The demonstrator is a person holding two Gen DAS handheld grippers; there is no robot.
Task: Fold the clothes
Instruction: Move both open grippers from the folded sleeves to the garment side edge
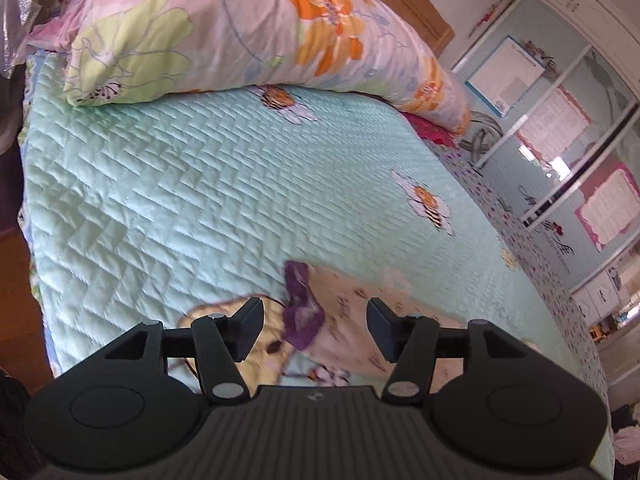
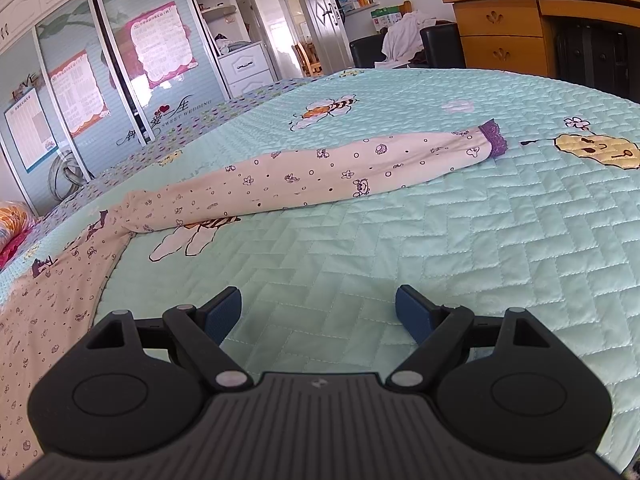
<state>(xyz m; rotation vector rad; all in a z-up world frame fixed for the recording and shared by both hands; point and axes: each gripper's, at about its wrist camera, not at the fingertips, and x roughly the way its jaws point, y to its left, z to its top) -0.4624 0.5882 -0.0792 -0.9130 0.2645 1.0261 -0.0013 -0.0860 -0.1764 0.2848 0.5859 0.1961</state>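
Left gripper [image 1: 315, 328]: open, empty, above purple cuff [image 1: 302, 312].
Right gripper [image 2: 318, 314]: open, empty, over quilt [image 2: 460, 240].
Garment [image 2: 320, 168]: spread at 11 o'clock, sleeve extended.
Advice: sleeve is best smoothed before folding.

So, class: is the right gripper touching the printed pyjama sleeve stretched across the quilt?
Apart. The right wrist view shows the right gripper open over bare quilt, with plain quilt between its fingertips and the sleeve.
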